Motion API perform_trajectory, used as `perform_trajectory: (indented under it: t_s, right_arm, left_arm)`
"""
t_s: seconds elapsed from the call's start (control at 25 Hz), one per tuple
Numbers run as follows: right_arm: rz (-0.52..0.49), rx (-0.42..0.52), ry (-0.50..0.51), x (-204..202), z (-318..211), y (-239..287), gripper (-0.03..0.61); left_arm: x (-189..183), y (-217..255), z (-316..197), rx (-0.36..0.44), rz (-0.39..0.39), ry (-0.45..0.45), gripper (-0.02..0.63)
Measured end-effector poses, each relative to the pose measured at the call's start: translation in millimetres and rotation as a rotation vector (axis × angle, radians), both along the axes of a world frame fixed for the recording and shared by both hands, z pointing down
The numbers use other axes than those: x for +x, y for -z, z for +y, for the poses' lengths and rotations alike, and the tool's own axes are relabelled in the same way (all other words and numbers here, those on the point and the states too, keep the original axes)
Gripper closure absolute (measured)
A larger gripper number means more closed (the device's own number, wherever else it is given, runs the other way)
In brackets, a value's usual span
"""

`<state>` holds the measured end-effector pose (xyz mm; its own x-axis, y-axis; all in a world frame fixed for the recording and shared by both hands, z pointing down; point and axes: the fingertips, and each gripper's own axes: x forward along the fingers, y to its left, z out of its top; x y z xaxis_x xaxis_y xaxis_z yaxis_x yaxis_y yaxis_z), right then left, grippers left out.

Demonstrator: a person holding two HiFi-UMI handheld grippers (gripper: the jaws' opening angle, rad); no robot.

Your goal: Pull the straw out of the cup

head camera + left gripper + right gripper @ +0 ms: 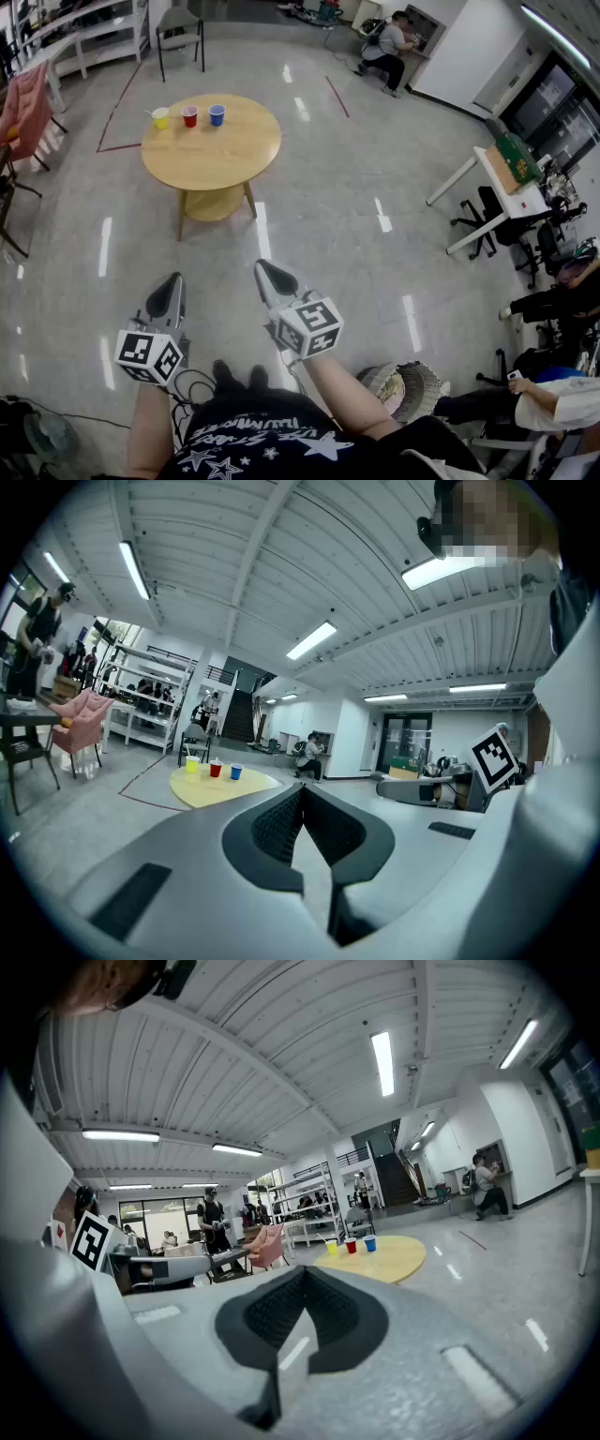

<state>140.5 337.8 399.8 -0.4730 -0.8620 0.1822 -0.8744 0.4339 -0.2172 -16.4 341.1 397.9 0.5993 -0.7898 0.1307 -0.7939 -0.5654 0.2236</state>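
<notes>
Standing at the far-left rim of the round wooden desk (211, 150), the yellow cup (161, 118) carries the straw (150, 113), a thin pale stick leaning out to the left over the rim. Right beside it sits a red cup (189, 116), then a blue cup (217, 114): three in a row, close but apart. Behind the desk there's a grey chair (180, 28), white shelving (94, 33) along the back wall, pink chairs (23, 108) off to the left, and a red tape line (117, 103) on the floor running past the desk. A person (387, 49) crouches at the far wall. A wide stretch of glossy grey floor (356, 234) lies between the desk and both tools. The straw is tiny from here, and what's inside any cup can't be made out. The desk's lower shelf is mostly hidden under the top. Down at the near edge, the left tool (172, 284) and the right tool (266, 273) are held out side by side, well apart from the desk and pointing toward it. Both have their jaws pressed together tip to tip, gripping nothing.
</notes>
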Motion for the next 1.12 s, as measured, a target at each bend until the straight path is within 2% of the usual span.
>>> perform_trajectory:
  t_s: [0.12,0.36,0.64,0.88,1.12]
  right_arm:
    - [0.022,0.018,0.006,-5,-3,3,0.58]
    - [0.034,0.039,0.009,-21,-3,8,0.579]
    - [0.055,0.026,-0.012,-34,-3,5,0.58]
    - [0.012,0.025,-0.027,-45,-13,5,0.578]
    - [0.042,0.047,-0.046,-64,-19,-1,0.578]
  left_arm:
    - [-2,0,-5,-0.001,-0.03,0.013,0.607]
    - [-16,-4,-2,-0.022,-0.041,0.01,0.607]
    - [-27,-6,-7,-0.032,-0.022,-0.013,0.607]
    - [-40,-13,-16,-0.043,0.0,-0.042,0.607]
    - [-60,-18,-19,-0.038,0.005,-0.067,0.607]
